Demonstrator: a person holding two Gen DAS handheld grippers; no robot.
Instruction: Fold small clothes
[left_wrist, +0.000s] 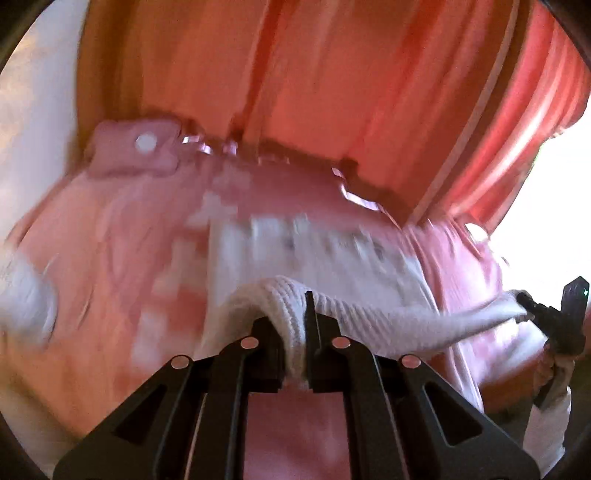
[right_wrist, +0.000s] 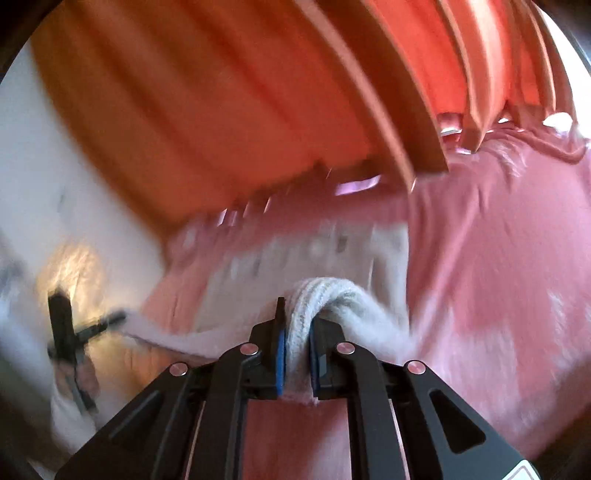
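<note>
A pink bed (left_wrist: 122, 236) fills both views, with orange curtains (left_wrist: 332, 92) close behind its far edge and a pale wall (right_wrist: 55, 166) at one side. A white garment (left_wrist: 369, 317) stretches above it, the left gripper (left_wrist: 295, 354) and right gripper (right_wrist: 297, 365) each clamped on its ribbed hem.

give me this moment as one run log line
stage: lifting garment | left gripper: shut on white garment | right gripper: shut on same ribbed edge, stretched between the two | below: pink bedsheet | views blurred
</note>
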